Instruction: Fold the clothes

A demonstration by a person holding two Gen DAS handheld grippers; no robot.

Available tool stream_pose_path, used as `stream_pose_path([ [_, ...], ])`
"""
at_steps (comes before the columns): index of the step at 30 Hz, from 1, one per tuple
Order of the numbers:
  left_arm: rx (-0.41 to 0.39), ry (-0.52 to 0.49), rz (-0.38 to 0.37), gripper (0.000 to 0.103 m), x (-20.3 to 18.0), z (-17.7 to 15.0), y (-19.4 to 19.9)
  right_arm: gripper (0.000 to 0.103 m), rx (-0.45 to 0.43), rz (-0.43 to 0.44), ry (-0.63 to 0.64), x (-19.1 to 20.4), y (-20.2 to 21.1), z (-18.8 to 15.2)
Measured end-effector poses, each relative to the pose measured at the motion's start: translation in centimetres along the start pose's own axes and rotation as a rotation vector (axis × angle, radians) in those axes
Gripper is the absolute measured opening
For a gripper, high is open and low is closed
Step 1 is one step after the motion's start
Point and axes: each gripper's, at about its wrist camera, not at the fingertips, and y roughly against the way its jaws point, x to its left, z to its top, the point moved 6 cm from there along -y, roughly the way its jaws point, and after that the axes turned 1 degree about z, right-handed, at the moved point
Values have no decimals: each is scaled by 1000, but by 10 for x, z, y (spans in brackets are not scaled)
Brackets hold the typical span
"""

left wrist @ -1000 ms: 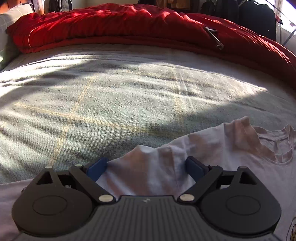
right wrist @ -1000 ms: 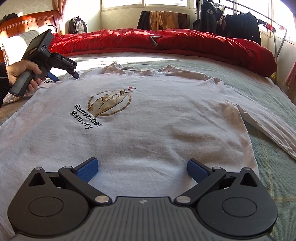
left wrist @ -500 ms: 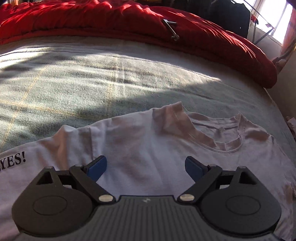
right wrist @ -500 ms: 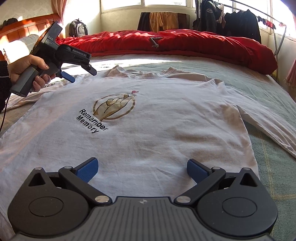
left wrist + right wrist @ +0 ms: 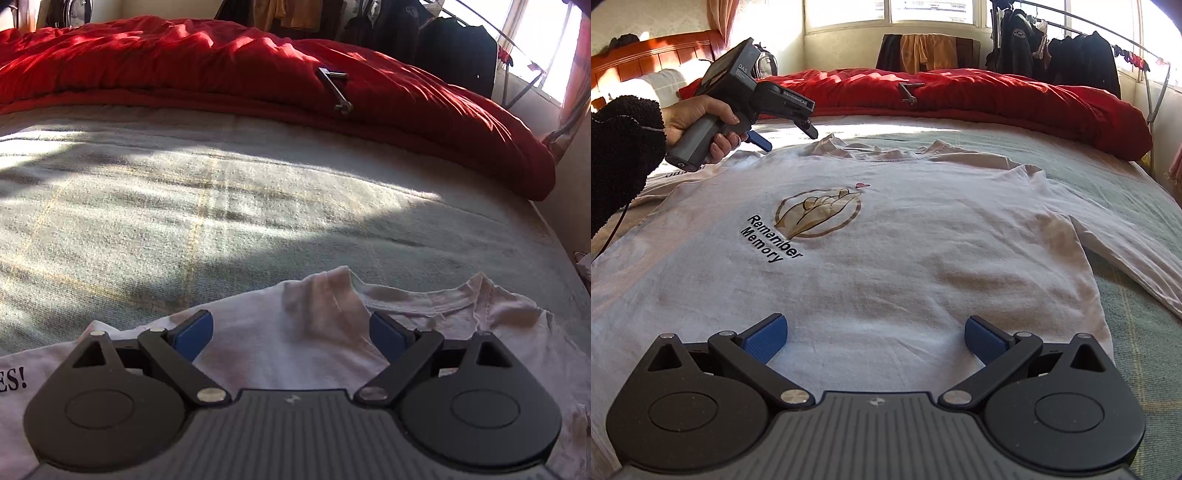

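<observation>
A white long-sleeved shirt [image 5: 905, 258] lies flat, print side up, on the bed; its chest reads "Remamber Memory" under a gold hand emblem. My right gripper [image 5: 875, 338] is open and empty, low over the shirt's hem. My left gripper [image 5: 290, 334] is open and empty over the shirt's left shoulder [image 5: 295, 332], beside the collar [image 5: 424, 299]. In the right wrist view the left gripper [image 5: 788, 138] is held in a hand just above that shoulder. The right sleeve [image 5: 1137, 258] lies stretched out to the right.
A grey-green blanket [image 5: 184, 206] covers the bed. A bunched red duvet [image 5: 997, 99] with a metal clip lies along the far side. A wooden headboard and pillow [image 5: 657, 85] are at far left. Dark clothes hang on a rack [image 5: 1071, 55] by the window.
My left gripper has swung right along the shirt's shoulder toward the collar and risen a little. The right gripper has hardly moved. Both stay open.
</observation>
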Motion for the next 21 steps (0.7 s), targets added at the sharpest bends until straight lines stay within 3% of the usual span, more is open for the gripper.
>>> stream_pose_path([
  [3, 61, -12, -66, 91, -16, -12, -10, 103, -3, -1, 1, 0, -1, 0],
  [7, 43, -31, -11, 91, -16, -8, -29, 103, -7, -2, 1, 1, -1, -1],
  [12, 44, 38, 14, 91, -7, 7, -26, 103, -11, -3, 0, 1, -1, -1],
  [17, 29, -2, 7, 91, 8, 13, 36, 103, -5, 15, 6, 2, 4, 1],
  [21, 39, -4, 43, 92, 47, 9, 91, 103, -11, 68, -45, 5, 21, 9],
])
